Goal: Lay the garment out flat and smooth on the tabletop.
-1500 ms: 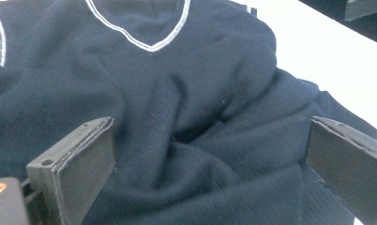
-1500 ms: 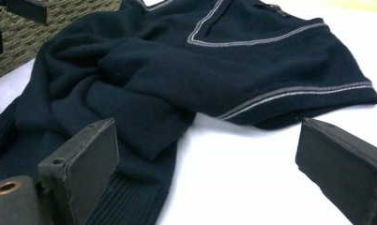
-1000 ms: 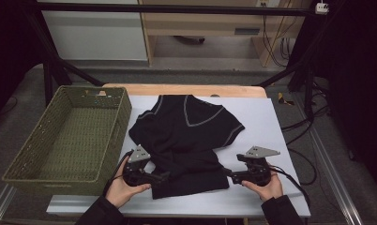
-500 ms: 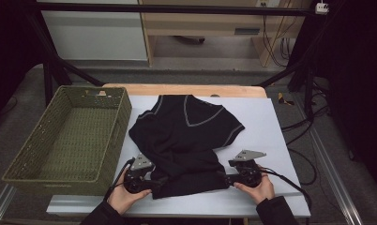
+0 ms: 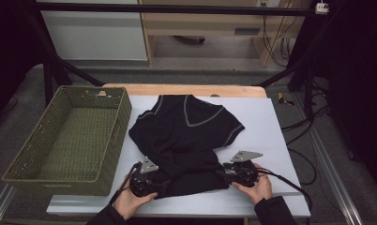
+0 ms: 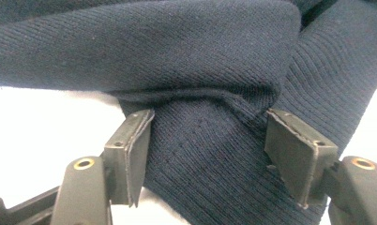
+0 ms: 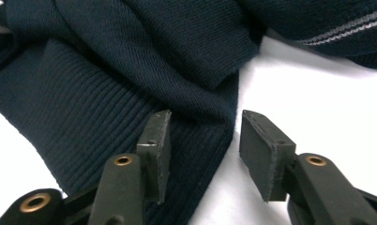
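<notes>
A dark navy V-neck sweater (image 5: 186,136) with grey trim lies flat on the white table (image 5: 266,122), neck away from me. My left gripper (image 5: 164,181) lies at the hem's near left corner. In the left gripper view, the ribbed hem (image 6: 210,154) fills the gap in the left gripper (image 6: 210,114). Its jaws have just been closing and still stand apart. My right gripper (image 5: 222,175) is at the hem's near right corner. Its jaws have also been closing. The hem edge (image 7: 200,140) sits inside the right gripper (image 7: 206,115), with white table between it and one pad (image 7: 261,150).
A green woven basket (image 5: 69,136) stands on the left, hard against the table's side and close to the sweater's sleeve. Black frame posts rise behind the table. Cables trail off the right edge, and bare table runs to the right of the sweater.
Both hands have come down and toward the near edge, onto the hem corners. Both pairs of jaws have narrowed around the fabric. The sweater itself has not shifted.
</notes>
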A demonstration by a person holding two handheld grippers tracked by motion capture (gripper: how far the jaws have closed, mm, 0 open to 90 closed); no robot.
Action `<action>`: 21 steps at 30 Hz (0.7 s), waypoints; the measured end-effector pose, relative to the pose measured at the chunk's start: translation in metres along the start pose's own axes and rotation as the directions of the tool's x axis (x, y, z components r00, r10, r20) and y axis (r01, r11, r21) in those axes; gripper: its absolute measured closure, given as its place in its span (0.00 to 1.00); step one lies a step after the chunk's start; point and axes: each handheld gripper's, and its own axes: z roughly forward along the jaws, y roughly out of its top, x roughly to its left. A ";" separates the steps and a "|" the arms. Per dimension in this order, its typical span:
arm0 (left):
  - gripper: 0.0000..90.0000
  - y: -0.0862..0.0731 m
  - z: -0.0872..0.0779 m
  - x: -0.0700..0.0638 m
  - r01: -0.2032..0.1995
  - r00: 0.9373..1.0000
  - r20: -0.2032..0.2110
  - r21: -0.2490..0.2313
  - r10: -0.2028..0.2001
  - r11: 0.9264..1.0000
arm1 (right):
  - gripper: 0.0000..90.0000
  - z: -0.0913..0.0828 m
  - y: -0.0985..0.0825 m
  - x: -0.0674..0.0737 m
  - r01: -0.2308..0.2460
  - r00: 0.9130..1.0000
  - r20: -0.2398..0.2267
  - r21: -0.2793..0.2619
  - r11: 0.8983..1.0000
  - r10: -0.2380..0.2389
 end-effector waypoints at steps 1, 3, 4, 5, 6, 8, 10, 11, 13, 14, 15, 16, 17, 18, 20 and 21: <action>0.37 0.000 0.000 -0.001 0.004 1.000 -0.006 0.000 -0.004 1.000 | 0.61 0.001 0.000 0.000 -0.001 1.000 -0.002 -0.001 1.000 0.001; 0.39 0.000 0.001 -0.003 -0.001 1.000 -0.018 0.005 0.001 1.000 | 0.61 0.003 -0.001 0.000 0.007 1.000 0.001 -0.016 1.000 -0.007; 0.39 0.000 0.001 -0.004 -0.001 1.000 -0.022 0.007 0.001 1.000 | 0.61 0.004 -0.001 0.001 0.010 1.000 -0.004 -0.022 1.000 -0.011; 0.40 0.001 0.000 -0.004 0.002 1.000 -0.025 0.013 -0.002 1.000 | 0.61 0.005 -0.001 0.001 0.013 1.000 0.005 -0.029 0.999 -0.013; 0.42 0.001 0.000 -0.004 0.007 1.000 -0.027 0.016 -0.006 1.000 | 0.61 0.005 -0.001 0.001 0.017 1.000 0.013 -0.036 0.999 -0.017; 0.44 0.003 0.000 -0.004 0.005 0.999 -0.032 0.029 -0.004 1.000 | 0.63 0.006 -0.001 0.001 -0.006 1.000 0.005 -0.027 1.000 0.006; 0.47 0.005 0.000 -0.005 0.003 0.999 -0.034 0.042 -0.002 0.999 | 0.66 0.006 0.000 0.001 -0.023 1.000 -0.003 -0.018 1.000 0.023; 0.49 0.006 0.000 -0.005 0.002 0.999 -0.032 0.048 -0.001 0.999 | 0.67 0.006 0.000 0.001 -0.033 0.999 -0.008 -0.014 0.999 0.032; 0.52 0.007 0.000 -0.005 0.003 0.999 -0.032 0.053 -0.002 0.999 | 0.70 0.006 0.001 0.000 -0.046 0.999 -0.015 -0.003 0.999 0.046; 0.55 0.007 -0.001 -0.005 0.003 0.999 -0.032 0.056 -0.002 0.998 | 0.72 0.006 0.001 0.000 -0.052 0.999 -0.018 0.000 0.999 0.052; 0.58 0.007 -0.002 -0.005 0.005 1.000 -0.031 0.057 -0.003 0.998 | 0.73 0.006 0.001 0.000 -0.054 0.998 -0.020 0.002 0.999 0.054; 0.62 0.008 -0.002 -0.004 0.007 0.999 -0.032 0.059 -0.005 0.998 | 0.75 0.006 0.002 0.001 -0.053 0.998 -0.020 0.004 0.999 0.053; 0.66 0.009 -0.003 -0.004 0.008 0.999 -0.034 0.062 -0.006 0.998 | 0.78 0.005 0.002 0.002 -0.050 0.999 -0.016 0.011 0.999 0.050; 0.70 0.009 -0.004 -0.004 0.009 0.999 -0.034 0.061 -0.007 0.998 | 0.82 0.005 0.004 0.004 -0.037 0.999 -0.009 0.020 0.999 0.037; 0.76 0.009 -0.005 -0.002 0.006 1.000 -0.031 0.060 -0.004 0.998 | 0.90 0.005 0.007 0.008 -0.018 1.000 0.002 0.028 0.999 0.018; 0.79 0.009 -0.005 -0.001 0.009 1.000 -0.028 0.060 -0.007 0.998 | 0.91 0.005 0.008 0.009 -0.020 1.000 0.005 0.036 0.999 0.019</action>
